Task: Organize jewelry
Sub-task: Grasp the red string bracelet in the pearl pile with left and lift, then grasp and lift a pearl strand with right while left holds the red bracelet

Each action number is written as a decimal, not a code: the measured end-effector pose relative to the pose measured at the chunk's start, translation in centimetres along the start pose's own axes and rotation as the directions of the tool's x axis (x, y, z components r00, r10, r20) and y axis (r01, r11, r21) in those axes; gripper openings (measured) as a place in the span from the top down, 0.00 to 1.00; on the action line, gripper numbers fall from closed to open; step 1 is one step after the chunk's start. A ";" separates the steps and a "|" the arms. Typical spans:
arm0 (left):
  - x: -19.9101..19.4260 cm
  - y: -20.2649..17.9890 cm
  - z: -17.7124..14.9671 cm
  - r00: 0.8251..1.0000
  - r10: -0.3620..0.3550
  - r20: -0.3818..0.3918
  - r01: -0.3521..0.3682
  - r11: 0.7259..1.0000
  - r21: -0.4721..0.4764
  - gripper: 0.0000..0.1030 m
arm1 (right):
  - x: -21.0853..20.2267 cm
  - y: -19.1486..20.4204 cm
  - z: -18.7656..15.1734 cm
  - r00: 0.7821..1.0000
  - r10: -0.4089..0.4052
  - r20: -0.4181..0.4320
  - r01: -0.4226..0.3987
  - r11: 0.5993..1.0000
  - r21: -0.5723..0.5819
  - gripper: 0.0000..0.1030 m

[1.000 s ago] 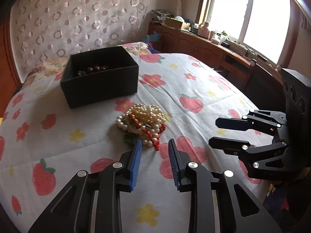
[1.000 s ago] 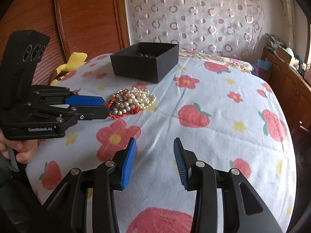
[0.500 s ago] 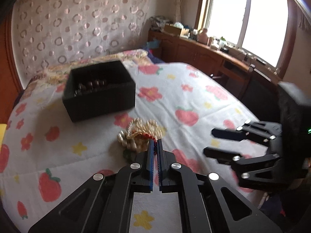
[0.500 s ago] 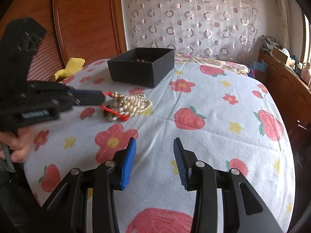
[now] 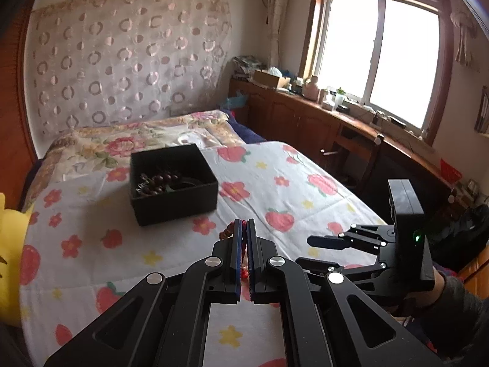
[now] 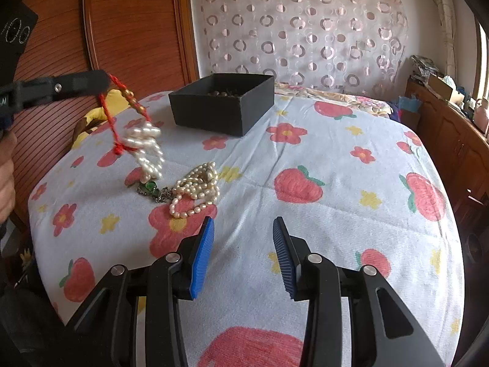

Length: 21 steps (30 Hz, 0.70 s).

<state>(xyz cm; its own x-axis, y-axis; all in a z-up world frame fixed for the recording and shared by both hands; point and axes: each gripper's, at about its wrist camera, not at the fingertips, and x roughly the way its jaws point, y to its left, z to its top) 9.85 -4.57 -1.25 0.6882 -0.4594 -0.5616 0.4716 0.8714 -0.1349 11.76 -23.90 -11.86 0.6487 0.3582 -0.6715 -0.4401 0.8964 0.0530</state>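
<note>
Strawberry-and-flower print covers the bed [image 6: 336,140], which stands against a wall hung with a ring-patterned curtain [image 6: 305,30], with a wooden panel to one side and a bright window [image 5: 382,58] above a long wooden counter on the other. On the bed sits a black box [image 6: 223,104], open-topped, with dark beads [image 5: 159,182] lying inside it. The left gripper [image 5: 244,229] has its fingers pressed together on a red cord bracelet [image 6: 117,116] — seen from the right wrist view, the cord hangs from the tips in the air above the bed, and a tangle of pearl strands [image 6: 146,146] dangles from it, its lowest end reaching down to a green-stoned piece [image 6: 149,188] on the bed. Just beside that lies a second heap of pearls [image 6: 197,188], resting on the cover nearer the right gripper [image 6: 243,250]. That gripper's fingers stand apart with nothing between them, low over the bed.
</note>
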 end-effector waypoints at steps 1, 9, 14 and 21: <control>-0.3 0.3 0.0 1.000 0.003 0.004 -0.003 1.000 -0.006 0.98 | 0.0 0.0 0.0 1.000 0.000 0.000 0.000 1.000 0.001 0.59; -1.3 2.9 -1.2 0.999 0.032 -0.005 -0.032 0.999 -0.041 0.98 | 0.0 0.0 -0.1 1.000 0.006 -0.003 -0.006 1.000 0.000 0.59; -0.6 4.9 -3.3 0.997 0.054 -0.055 -0.058 0.995 -0.080 0.98 | 0.2 0.3 0.0 1.000 0.003 -0.008 -0.003 1.000 -0.014 0.59; -1.4 7.1 -4.2 0.996 0.073 -0.049 -0.079 0.988 -0.132 0.98 | 0.2 3.4 1.3 0.999 0.054 0.002 -0.054 0.995 -0.082 0.59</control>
<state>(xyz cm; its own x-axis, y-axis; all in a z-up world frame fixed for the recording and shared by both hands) 9.88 2.96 -4.87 0.6926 -0.3858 -0.6095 0.3389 0.9199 -0.1972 11.24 -20.48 -10.83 0.6254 0.4070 -0.6658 -0.5238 0.8514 0.0283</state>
